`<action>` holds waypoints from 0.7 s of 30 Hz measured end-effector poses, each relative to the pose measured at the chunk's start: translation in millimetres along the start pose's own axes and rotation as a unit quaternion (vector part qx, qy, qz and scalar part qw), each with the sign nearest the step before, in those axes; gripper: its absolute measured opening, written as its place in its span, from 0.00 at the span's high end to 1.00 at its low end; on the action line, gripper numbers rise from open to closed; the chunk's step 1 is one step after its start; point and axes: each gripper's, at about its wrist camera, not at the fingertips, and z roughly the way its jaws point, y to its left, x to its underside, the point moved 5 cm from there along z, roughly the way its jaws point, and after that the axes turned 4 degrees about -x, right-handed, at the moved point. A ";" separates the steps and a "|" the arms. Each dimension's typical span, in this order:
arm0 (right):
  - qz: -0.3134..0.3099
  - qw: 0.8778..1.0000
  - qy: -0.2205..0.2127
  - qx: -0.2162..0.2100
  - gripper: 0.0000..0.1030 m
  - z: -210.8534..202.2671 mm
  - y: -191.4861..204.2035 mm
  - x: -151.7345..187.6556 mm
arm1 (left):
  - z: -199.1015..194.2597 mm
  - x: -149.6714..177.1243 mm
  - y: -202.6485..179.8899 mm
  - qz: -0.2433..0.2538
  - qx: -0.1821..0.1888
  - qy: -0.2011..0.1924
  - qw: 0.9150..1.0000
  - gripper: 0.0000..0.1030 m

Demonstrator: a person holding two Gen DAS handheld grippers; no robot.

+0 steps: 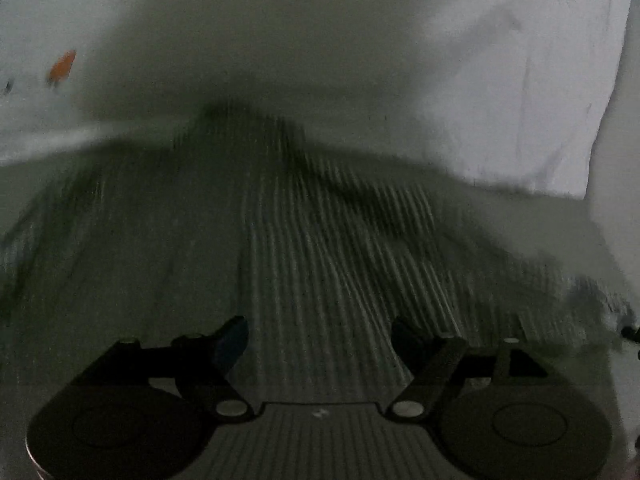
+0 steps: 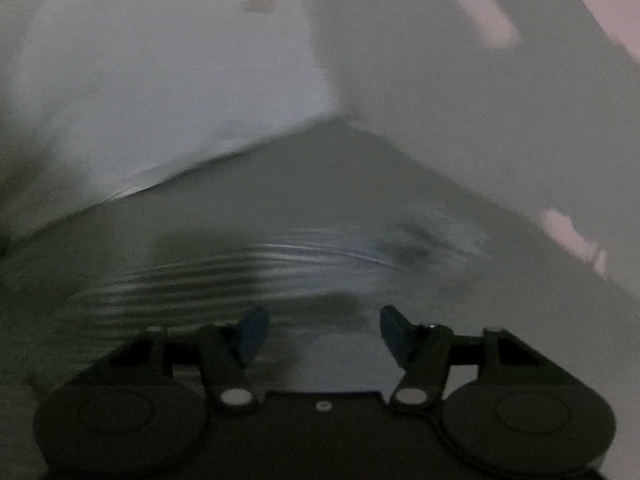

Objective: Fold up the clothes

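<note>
A dark striped garment [image 1: 320,248] lies spread on a pale surface and fills the lower half of the left wrist view, blurred by motion. My left gripper [image 1: 318,334] is open just above it, with the striped cloth showing between its fingers and nothing held. In the right wrist view the same striped cloth [image 2: 280,276] lies in front of my right gripper [image 2: 324,326], which is open and empty over a plain grey patch. Both views are dim and smeared.
Pale walls [image 2: 180,72] meet in a corner [image 2: 340,116] behind the surface. An orange mark [image 1: 62,66] sits on the wall at far left. A light sheet [image 1: 520,100] hangs at right. Pinkish patches [image 2: 568,236] show at far right.
</note>
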 end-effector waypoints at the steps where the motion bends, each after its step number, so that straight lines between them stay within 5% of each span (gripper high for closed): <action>1: 0.036 0.999 -0.003 -0.004 0.38 4.7 -19.2 -3.3 | -3.5 8.2 -4.2 -0.008 0.001 0.013 1.000 0.23; 5: 0.123 0.992 -0.030 -0.031 0.34 27.6 -66.5 -21.6 | -13.6 31.2 -21.6 -0.017 -0.006 0.054 0.998 0.23; 7: 0.114 0.993 -0.012 -0.003 0.37 48.1 -74.6 -24.2 | -18.7 32.7 -30.0 -0.001 -0.028 0.060 0.998 0.23; 8: 0.097 0.995 -0.023 0.003 0.46 52.1 -73.6 -25.1 | -23.4 30.7 -33.4 0.013 -0.041 0.057 0.997 0.23; 9: 0.086 0.996 -0.018 -0.003 0.83 55.3 -71.0 -24.8 | -28.3 28.5 -36.4 0.026 -0.049 0.053 0.997 0.23; 10: 0.068 0.998 -0.005 -0.016 0.88 57.6 -65.8 -23.3 | -32.5 25.3 -40.5 0.036 -0.050 0.048 0.997 0.23; 16: -0.094 0.988 -0.090 0.077 0.89 -10.6 -52.7 -25.4 | -48.5 3.9 -45.7 0.029 -0.052 0.030 0.998 0.23; 21: -0.147 0.983 -0.011 0.107 0.77 11.3 -60.1 17.1 | -55.4 3.3 -19.0 0.008 -0.069 0.038 0.997 0.23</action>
